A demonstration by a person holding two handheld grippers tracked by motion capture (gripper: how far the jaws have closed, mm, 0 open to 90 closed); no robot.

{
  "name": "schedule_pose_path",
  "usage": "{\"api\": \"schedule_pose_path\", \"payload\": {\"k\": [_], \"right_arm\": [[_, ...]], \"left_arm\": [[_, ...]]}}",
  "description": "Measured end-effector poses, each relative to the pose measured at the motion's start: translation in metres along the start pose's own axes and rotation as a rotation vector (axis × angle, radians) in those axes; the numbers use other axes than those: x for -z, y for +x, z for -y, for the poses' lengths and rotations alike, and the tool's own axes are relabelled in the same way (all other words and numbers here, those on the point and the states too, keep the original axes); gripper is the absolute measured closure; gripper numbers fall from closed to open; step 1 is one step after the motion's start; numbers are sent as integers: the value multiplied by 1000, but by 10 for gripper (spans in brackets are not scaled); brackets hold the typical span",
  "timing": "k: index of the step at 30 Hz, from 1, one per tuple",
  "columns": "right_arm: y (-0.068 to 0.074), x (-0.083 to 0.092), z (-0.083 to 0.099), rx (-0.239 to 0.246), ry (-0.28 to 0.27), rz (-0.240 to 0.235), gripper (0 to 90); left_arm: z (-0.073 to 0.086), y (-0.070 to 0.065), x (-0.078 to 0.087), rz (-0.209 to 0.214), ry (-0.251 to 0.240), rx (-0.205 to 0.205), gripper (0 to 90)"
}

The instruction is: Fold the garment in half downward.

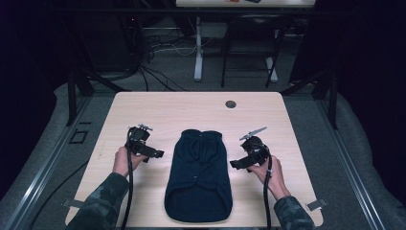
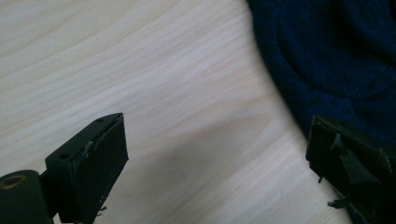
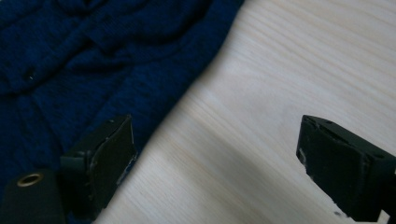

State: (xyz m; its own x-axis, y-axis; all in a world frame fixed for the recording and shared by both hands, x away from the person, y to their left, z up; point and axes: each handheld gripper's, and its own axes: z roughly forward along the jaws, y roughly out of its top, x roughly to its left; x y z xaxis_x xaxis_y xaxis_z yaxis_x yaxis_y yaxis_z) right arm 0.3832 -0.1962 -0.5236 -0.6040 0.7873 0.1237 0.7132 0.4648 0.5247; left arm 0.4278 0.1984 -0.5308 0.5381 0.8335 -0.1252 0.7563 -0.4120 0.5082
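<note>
High view frames a dark navy knitted garment [image 1: 198, 175] laid flat in the middle of the tabletop [image 1: 158, 108], its wide rounded hem toward the near edge and its narrower end toward the far side. It is judged to be soft, limp and light: it would sag and fold under its own weight if lifted at one point, and the loose knit could stretch or snag if pulled hard. Slipping is thought unlikely, since the wool is coarse. The side edges, about midway along, are judged the best places to be pinched, one on each side, so that the cloth can be lifted or folded evenly.

To the left of the garment, the left gripper [image 1: 154, 154] is held just beside the cloth, pointing toward it. Its jaws are seen spread wide in the left gripper view, with bare wood between them and nothing touched; the knit's edge [image 2: 336, 60] lies past one jaw. To the right, the right gripper [image 1: 238, 164] is likewise aimed at the garment, jaws spread and empty, with the cloth's edge [image 3: 107, 65] lying under one jaw.
</note>
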Motion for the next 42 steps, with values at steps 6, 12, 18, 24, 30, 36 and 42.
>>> {"api": "schedule_pose_path", "payload": {"k": [6,12,18,24,30,36,42], "right_arm": [[2,-5,-14,0,4,-27,130],[3,-13,-26,3,5,-38,141],[0,-23,-37,-6,15,-49,157],[-3,-31,-49,-15,23,-55,185],[-2,-40,-58,-16,49,-57,232],[0,-49,-68,-12,48,-41,256],[-3,-54,-75,-31,67,-38,345]], "left_arm": [[-12,-5,-8,6,22,-9,67],[-27,-10,-16,14,30,-19,74],[-37,-13,-24,12,29,-22,87],[-45,-15,-33,28,47,-20,104],[-54,-19,-42,27,75,-28,122],[-63,-22,-44,29,76,-33,142],[-73,-26,-49,28,93,-47,173]]}}
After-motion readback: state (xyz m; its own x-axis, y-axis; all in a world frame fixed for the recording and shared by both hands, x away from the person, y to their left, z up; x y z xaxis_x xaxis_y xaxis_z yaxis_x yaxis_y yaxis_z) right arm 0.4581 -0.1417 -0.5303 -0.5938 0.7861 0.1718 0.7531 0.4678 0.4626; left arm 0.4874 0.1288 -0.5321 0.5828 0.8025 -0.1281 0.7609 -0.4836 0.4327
